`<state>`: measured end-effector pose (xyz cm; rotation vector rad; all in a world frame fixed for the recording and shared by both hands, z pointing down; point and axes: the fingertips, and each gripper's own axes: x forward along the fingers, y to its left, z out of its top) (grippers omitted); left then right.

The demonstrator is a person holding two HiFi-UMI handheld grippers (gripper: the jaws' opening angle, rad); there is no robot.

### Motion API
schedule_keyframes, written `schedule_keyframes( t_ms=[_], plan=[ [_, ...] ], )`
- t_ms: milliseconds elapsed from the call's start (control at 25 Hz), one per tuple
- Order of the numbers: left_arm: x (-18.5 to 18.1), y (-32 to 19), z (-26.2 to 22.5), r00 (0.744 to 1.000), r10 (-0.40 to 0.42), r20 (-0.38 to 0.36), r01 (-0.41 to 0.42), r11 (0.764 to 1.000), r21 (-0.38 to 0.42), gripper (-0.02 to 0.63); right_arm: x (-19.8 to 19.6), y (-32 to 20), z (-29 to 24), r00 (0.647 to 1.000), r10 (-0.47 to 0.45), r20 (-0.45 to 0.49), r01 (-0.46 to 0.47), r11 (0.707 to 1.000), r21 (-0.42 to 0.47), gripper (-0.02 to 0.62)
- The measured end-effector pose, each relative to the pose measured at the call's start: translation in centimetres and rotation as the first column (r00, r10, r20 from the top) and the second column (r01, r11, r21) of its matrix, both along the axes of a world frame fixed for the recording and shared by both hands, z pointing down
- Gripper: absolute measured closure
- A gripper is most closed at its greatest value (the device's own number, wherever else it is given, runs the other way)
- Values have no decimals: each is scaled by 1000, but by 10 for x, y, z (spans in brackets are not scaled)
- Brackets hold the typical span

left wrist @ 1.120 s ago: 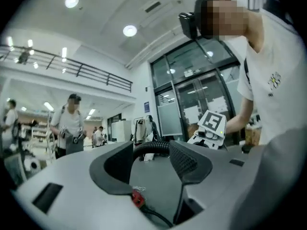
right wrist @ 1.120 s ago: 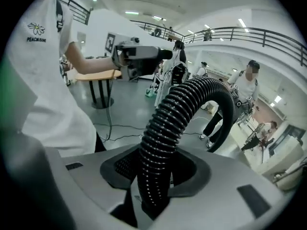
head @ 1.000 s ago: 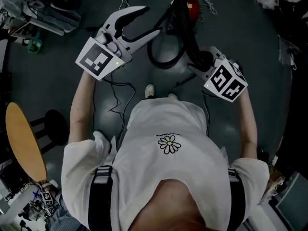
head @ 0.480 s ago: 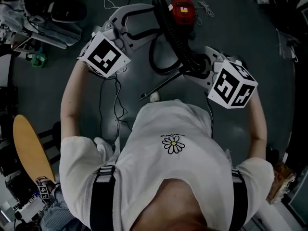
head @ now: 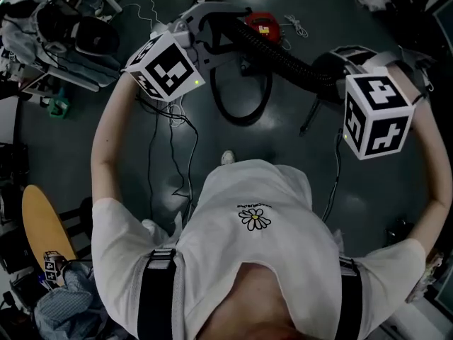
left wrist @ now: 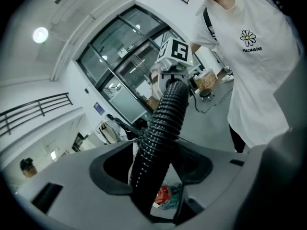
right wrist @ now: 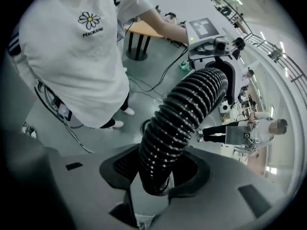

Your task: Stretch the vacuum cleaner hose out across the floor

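Observation:
A black ribbed vacuum hose [head: 283,57] spans the air between my two grippers in the head view. My left gripper [head: 212,23] is shut on it near the red vacuum cleaner [head: 262,25]. My right gripper [head: 327,73] is shut on it further right, under its marker cube. The rest of the hose lies in a loop [head: 241,108] on the floor. In the left gripper view the hose [left wrist: 160,133] runs up between the jaws of the left gripper [left wrist: 153,176]. The right gripper view shows the hose [right wrist: 180,119] clamped in the right gripper [right wrist: 156,174].
Thin cables [head: 180,129] trail over the dark floor by my feet. A round wooden seat [head: 39,225] stands at the lower left, with chairs and clutter [head: 71,27] at the upper left. A thin dark rod [head: 308,119] hangs below the right gripper. Another person [right wrist: 240,133] stands far off.
Both grippers have risen and spread apart, the right one far to the right. The stretch of hose between them has pulled straighter. Both marker cubes have rolled.

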<state>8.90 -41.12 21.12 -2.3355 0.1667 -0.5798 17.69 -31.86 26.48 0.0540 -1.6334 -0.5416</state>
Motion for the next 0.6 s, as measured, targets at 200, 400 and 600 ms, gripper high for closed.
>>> schedule_keyframes(
  t_ms=[200,400,600],
  plan=[
    [35,23,40,967,153,206,-121,980,-160,387,36,-14,-6,987,5,-163,7,997,73,425],
    [35,101,75,822,451,347,-113,727,-677,393,87,-36,28,969,2,-246,15,998,66,425],
    [55,192,40,841,515,-166,-148,-77,-986,393,69,-52,44,997,-72,-35,76,984,158,417]
  ],
)
